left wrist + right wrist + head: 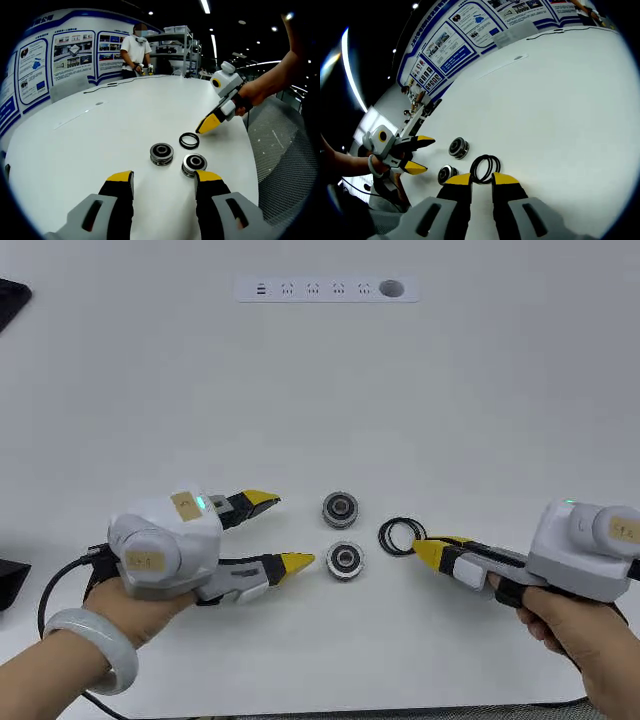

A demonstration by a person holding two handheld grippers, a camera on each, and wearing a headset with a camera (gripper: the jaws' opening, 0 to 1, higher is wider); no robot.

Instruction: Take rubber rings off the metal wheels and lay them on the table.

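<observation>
Right fingers narrowly apart beside rubber rings

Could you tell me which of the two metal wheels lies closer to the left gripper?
The near wheel, just beyond one jaw tip of the left gripper; the far wheel sits further back, towards the power strip.

White table under left gripper. Power strip lies on it, well ahead of gripper tips. Black cable loops behind gripper body. Through left gripper view I note, far beyond jaws: wall posters, standing person, shelving.
</observation>
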